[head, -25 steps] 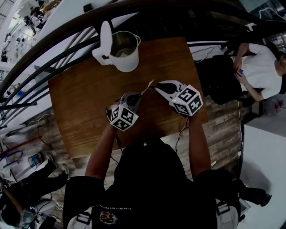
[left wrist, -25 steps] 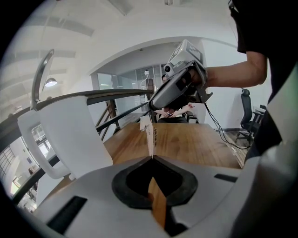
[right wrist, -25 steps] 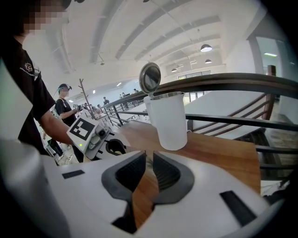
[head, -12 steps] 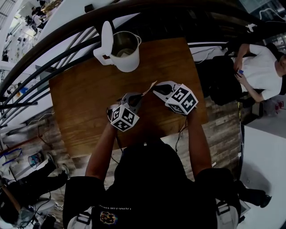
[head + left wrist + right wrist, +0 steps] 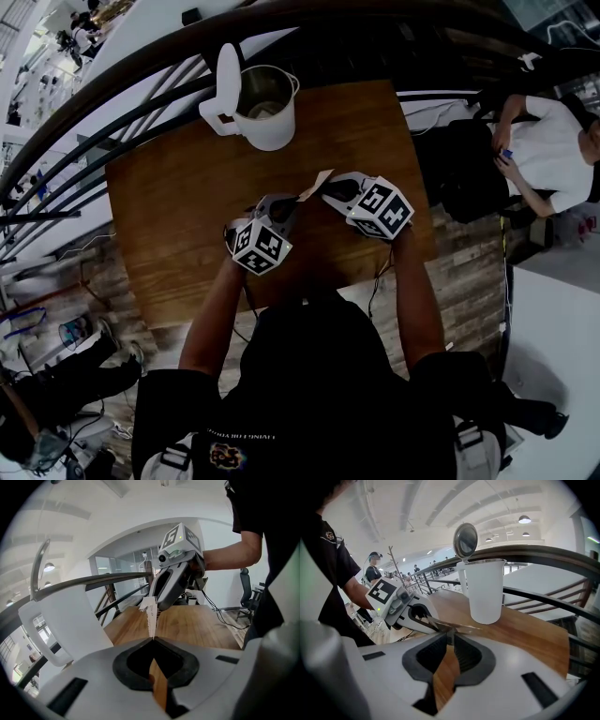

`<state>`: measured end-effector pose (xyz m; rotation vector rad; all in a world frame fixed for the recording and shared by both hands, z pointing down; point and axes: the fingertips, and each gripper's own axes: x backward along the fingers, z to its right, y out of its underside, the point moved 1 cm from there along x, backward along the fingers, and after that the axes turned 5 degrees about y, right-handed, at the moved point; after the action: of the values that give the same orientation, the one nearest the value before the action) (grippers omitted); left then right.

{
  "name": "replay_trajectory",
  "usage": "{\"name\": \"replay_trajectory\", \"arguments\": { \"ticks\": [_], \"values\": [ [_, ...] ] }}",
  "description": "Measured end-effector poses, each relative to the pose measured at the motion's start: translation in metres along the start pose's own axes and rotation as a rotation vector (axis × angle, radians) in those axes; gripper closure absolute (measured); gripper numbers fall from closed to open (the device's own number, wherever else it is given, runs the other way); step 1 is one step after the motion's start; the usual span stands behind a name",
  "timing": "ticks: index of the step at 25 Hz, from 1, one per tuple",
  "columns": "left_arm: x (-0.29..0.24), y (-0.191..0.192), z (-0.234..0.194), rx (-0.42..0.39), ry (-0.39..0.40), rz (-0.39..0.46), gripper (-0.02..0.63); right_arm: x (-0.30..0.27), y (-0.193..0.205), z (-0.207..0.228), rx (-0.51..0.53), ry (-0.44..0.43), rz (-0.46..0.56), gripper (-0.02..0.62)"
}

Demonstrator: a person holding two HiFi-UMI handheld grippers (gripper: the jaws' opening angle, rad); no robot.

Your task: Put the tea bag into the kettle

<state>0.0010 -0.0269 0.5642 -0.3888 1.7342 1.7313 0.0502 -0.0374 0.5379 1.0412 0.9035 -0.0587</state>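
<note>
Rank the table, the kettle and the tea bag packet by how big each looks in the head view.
1. table: largest by far
2. kettle
3. tea bag packet: smallest, a thin sliver, though held above the tabletop nearer the camera

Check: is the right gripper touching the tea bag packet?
Touching. In its own view, the right gripper has its jaws pinched on the edge of the tea bag packet, with no gap.

Tea bag (image 5: 315, 184): flat, pale paper sachet, held over the counter (image 5: 178, 234). One end is pinched in the left tongs (image 5: 294, 201), the other in the right tongs (image 5: 330, 191).

Kettle (image 5: 266, 112): white, upright, lid hinged open and standing vertical. It sits at the counter's far edge, well apart from the tea bag.
</note>
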Motion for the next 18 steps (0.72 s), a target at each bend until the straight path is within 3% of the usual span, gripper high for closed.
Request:
{"name": "replay_trajectory", "arguments": {
  "ticks": [7, 18],
  "values": [
    [-0.003, 0.001, 0.003, -0.026, 0.008, -0.001, 0.601, -0.006, 0.005, -0.003, 0.015, -0.019, -0.032, 0.534],
    [-0.003, 0.001, 0.011, -0.14, 0.031, -0.027, 0.601, -0.011, 0.006, -0.004, 0.031, -0.009, -0.063, 0.534]
  ]
}}
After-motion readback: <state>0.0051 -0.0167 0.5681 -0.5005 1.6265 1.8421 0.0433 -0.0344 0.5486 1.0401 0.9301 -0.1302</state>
